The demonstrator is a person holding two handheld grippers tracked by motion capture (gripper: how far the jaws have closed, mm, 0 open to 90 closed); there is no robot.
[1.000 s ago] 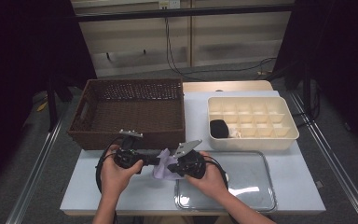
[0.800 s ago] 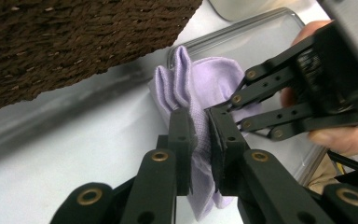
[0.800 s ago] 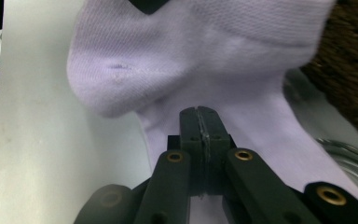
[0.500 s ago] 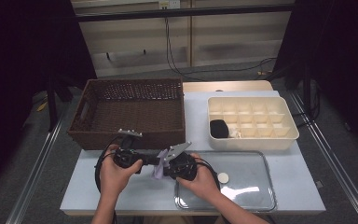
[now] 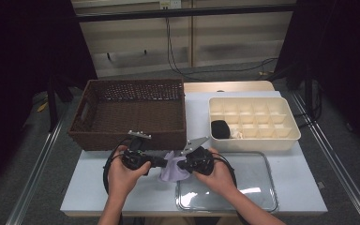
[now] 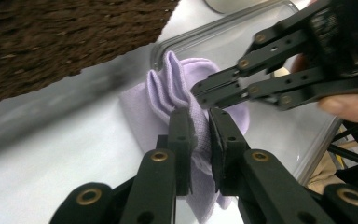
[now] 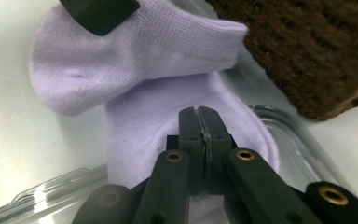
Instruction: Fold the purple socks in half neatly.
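- Sock (image 6: 177, 93): pale lilac, plain, fine knit ribbing showing in both gripper views; no print or stripe.
- Left gripper (image 6: 201, 126): matt black jaws, brass-coloured rivets at the links.
- Right gripper (image 7: 199, 122): same black, same brassy rivets; grey plate on top in the high view.
- Wicker basket (image 5: 126, 96): dark brown, close woven texture all over.
- Compartment box (image 5: 290, 136): cream, a grid of square cells; one larger cell holds something black (image 5: 220, 129) and a whitish scrap beside it.
- Tray (image 5: 262, 197): clear, colourless, catching white glare.
- Table (image 5: 89, 187): flat white-grey, unpatterned.
- Surroundings: dark, near black.
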